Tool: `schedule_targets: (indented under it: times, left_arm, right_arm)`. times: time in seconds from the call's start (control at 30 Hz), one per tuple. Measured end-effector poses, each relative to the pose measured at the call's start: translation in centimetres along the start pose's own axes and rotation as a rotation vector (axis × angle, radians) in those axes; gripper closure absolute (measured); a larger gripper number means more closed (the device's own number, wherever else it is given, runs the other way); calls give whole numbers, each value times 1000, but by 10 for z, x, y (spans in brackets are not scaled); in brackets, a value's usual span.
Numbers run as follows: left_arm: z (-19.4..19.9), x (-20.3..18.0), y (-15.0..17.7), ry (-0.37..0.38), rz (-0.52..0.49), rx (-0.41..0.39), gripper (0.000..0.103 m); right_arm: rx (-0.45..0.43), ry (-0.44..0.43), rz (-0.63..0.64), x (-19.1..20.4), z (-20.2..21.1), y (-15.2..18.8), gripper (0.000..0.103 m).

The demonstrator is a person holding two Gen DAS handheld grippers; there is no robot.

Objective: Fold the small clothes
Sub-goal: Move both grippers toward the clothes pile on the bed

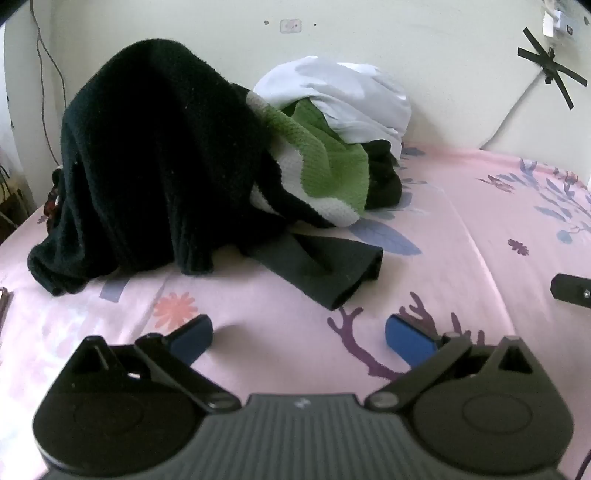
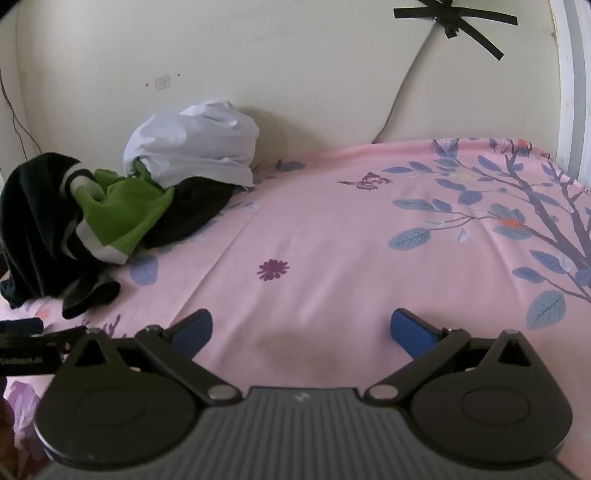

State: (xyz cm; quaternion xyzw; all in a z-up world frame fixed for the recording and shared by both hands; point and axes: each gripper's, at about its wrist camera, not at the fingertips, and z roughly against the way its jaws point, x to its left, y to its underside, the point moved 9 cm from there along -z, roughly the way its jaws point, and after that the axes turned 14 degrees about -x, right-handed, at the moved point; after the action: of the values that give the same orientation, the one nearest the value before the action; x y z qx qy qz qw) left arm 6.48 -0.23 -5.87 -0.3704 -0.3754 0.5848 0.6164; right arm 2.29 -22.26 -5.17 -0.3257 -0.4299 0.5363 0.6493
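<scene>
A pile of small clothes lies on the pink floral bed sheet (image 1: 461, 236). A black knit garment (image 1: 155, 158) is heaped at the left, with a dark flat piece (image 1: 332, 266) trailing toward me. A green and white knit piece (image 1: 325, 166) lies in the middle and a white garment (image 1: 343, 96) at the back. My left gripper (image 1: 299, 339) is open and empty, just short of the dark piece. In the right wrist view the pile sits at the far left: black (image 2: 33, 221), green (image 2: 125, 210), white (image 2: 195, 151). My right gripper (image 2: 301, 332) is open and empty over bare sheet.
A cream wall (image 2: 295, 74) runs behind the bed, with black tape crossed on it (image 2: 454, 18) and a cable at the left (image 1: 48, 81). The other gripper shows at the right edge (image 1: 572, 291) and at the left edge of the right wrist view (image 2: 33, 343).
</scene>
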Motion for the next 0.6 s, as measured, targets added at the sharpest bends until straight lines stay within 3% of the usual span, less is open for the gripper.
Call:
schedule_targets:
  times: [0.37,0.5,0.6]
  left_arm:
    - [8,34,-4,-125,127,-39,0]
    - [13,40,-5,-166,135,-53,0]
    - [16,42,-8,-200,132,-82,0]
  right_arm:
    - [-17,-72,78,23,6,0,6]
    - [-90,-152,156,60,9,-12,8]
    - [-95,-228,156,85,7,-17,12]
